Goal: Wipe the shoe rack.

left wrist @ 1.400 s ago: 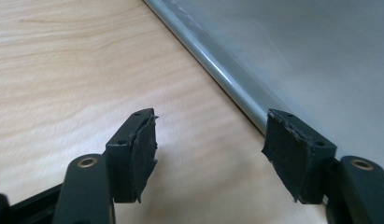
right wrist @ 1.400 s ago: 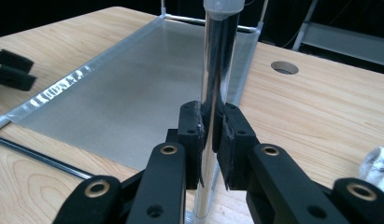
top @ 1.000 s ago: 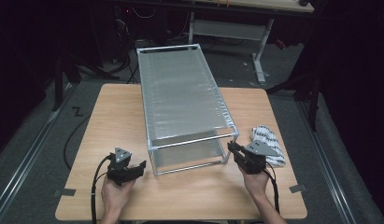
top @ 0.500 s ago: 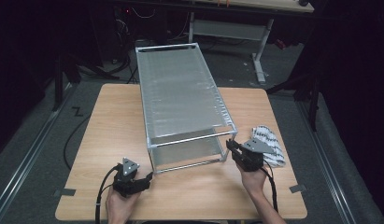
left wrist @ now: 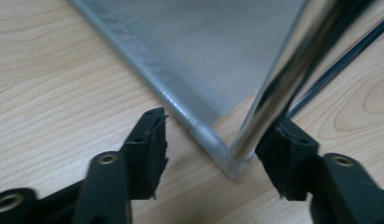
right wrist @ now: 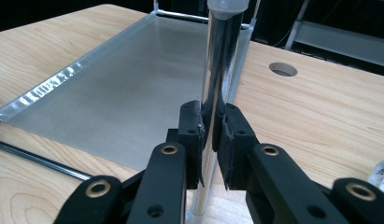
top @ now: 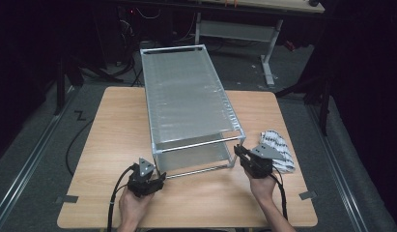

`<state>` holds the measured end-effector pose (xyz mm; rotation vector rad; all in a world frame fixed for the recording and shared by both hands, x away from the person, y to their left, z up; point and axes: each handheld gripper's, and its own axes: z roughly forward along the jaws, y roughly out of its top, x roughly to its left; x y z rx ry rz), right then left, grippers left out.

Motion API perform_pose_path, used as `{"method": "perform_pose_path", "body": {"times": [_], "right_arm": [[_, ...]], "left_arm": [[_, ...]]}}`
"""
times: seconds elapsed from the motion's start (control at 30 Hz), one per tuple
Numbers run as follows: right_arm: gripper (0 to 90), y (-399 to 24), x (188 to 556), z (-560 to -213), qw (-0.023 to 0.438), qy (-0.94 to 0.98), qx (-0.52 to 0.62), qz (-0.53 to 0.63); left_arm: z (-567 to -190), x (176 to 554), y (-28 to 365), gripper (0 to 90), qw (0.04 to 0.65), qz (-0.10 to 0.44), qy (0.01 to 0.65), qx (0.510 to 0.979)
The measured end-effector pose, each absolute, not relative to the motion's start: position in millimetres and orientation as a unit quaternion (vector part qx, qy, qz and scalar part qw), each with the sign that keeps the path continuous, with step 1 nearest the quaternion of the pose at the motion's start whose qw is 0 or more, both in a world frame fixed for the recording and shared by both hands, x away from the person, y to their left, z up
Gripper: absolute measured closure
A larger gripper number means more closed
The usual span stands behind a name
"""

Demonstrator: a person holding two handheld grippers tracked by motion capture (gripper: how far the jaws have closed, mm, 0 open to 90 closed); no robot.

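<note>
Tall two-tier shelving rack of silvery mesh panels and chrome corner posts (top: 186, 104), standing lengthwise along the middle of a pale wooden table (top: 104, 125), near end toward the person.

At the rack's near right post (right wrist: 216, 70), right gripper (top: 245, 155) of black plastic, jaws pinched tight on the chrome tube low down, pads pressed to both sides of it in the right gripper view. Hand (top: 262, 186) behind it, steady.

At the rack's near left corner, left gripper (top: 156, 178), black like the other, jaws partly open and just closing in. In the left gripper view, left post (left wrist: 283, 79) and the corner of the bottom mesh shelf (left wrist: 213, 70) lying between the two pads (left wrist: 150, 149); right-hand pad against or almost against the post, left-hand pad clear of the frame with bare wood showing between. No grip there yet. Hand (top: 133, 208) low at the table's near edge.

Just right of the rack's near right post, beyond the right gripper, a crumpled white cloth with dark stripes (top: 278, 147) lying on the table. Beyond the rack's far end, dark floor and the legs of a second grey desk (top: 268, 53).

Step in hand, by judgement: taking hold of the rack at both near posts, right side secured, left side mid-grasp. Next move likely calls for finishing the left squeeze squarely on the post, not on the shelf corner, then shifting both hands together so the frame neither twists nor tips.
</note>
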<state>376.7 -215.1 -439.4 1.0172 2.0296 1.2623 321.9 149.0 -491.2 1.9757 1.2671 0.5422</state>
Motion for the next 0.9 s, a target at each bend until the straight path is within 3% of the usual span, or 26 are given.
{"method": "perform_pose_path", "body": {"times": [0.9], "right_arm": [[80.5,-223.5,360.6,-440.7,0.269,0.755,0.366,0.473]], "left_arm": [[-491.3,341.4,145.0,78.9,0.378,0.191,0.478,0.770]]}}
